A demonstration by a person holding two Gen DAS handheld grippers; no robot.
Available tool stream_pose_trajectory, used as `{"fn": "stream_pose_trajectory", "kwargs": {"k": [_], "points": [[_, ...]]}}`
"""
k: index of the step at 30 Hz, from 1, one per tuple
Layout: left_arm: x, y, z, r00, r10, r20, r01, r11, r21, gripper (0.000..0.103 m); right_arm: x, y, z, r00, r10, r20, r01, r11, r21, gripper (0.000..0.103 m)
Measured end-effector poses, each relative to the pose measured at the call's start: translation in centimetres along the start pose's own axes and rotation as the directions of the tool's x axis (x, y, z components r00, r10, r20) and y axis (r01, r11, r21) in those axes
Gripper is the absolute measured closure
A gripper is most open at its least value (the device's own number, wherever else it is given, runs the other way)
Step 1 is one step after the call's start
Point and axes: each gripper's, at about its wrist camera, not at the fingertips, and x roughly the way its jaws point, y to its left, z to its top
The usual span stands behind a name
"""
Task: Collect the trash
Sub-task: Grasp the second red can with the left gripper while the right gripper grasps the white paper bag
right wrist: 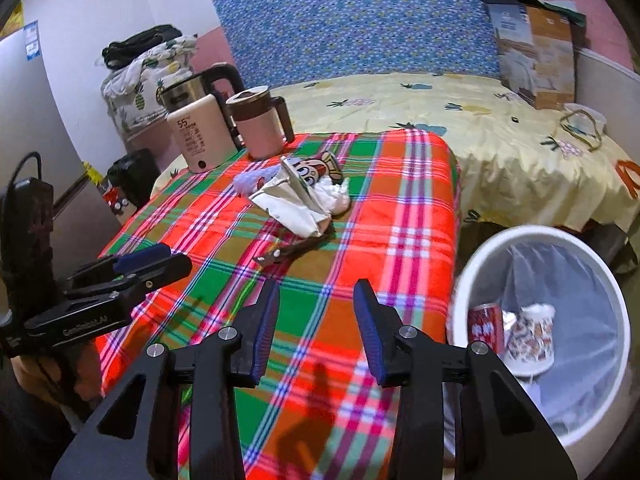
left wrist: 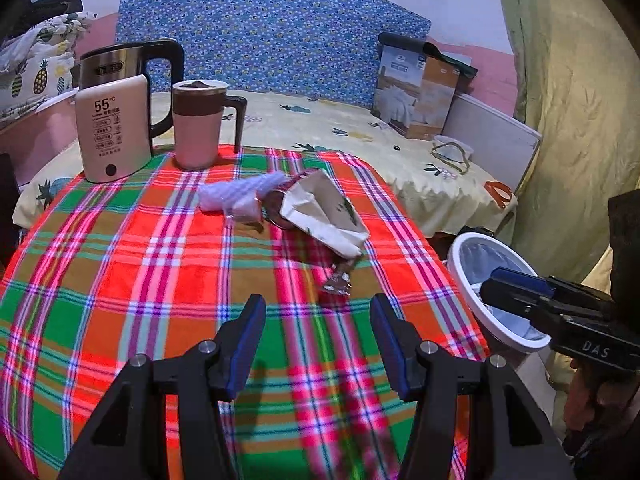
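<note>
A pile of trash lies mid-table on the plaid cloth [left wrist: 120, 264]: a crumpled cream paper bag [left wrist: 324, 212] [right wrist: 294, 204], a white wad [left wrist: 240, 196] [right wrist: 336, 196], a printed can [right wrist: 320, 168] and a small brown wrapper [left wrist: 340, 278] [right wrist: 288, 252]. A white bin [left wrist: 460, 272] [right wrist: 476, 264] with a liner stands to the table's right and holds a red can [right wrist: 486, 326] and a printed cup [right wrist: 530, 338]. My left gripper [left wrist: 318, 312] is open and empty above the near cloth. My right gripper [right wrist: 316, 296] is open and empty at the table's near right edge, beside the bin.
A kettle [left wrist: 114, 120] [right wrist: 200, 136] and a pink mug [left wrist: 198, 124] [right wrist: 262, 124] stand at the table's far left corner. A bed with a yellow sheet [left wrist: 340, 124] [right wrist: 460, 120] lies behind, with a cardboard box [left wrist: 416, 88] [right wrist: 536, 52] on it.
</note>
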Motion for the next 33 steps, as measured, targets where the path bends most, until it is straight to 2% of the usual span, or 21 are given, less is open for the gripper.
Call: {"fn": "stream_pose_trajectory", "kwargs": {"k": [10,22,23,24,26,33], "points": [[1.5,2.4,2.1,1.0,0.018,-0.001,-0.018,1.0,0.021,0.047,4.4,0.4,2.8,0.999,-0.015,-0.041,0.014,1.0,-0.028,0.063],[2.8,4.2,4.2,1.0,0.025,0.004,-0.025,0.999,0.031,0.047,9.5,-0.5,4.3,0.994,-0.01,-0.108,0.005,0.999,-0.04,0.063],[2.9,4.2,4.4,1.0,0.024,0.006,-0.024,0.999,0.034,0.047,9.9,-0.4,4.4,0.993,-0.004,-0.115,0.0,0.999,-0.042,0.066],[3.0,4.2,4.6,1.0,0.022,0.008,-0.023,0.999,0.038,0.047,10.1,-0.4,4.3,0.993,0.001,-0.118,-0.006,0.999,-0.044,0.074],[3.3,4.0,4.9,1.0,0.019,0.012,-0.019,0.999,0.048,0.047,10.2,-0.3,4.2,0.992,0.006,-0.124,-0.011,0.999,-0.044,0.082],[4.4,3.5,6.2,1.0,0.002,0.021,-0.004,0.997,0.071,0.047,6.9,-0.8,3.5,0.997,0.02,-0.07,-0.021,1.0,-0.016,0.083]]}}
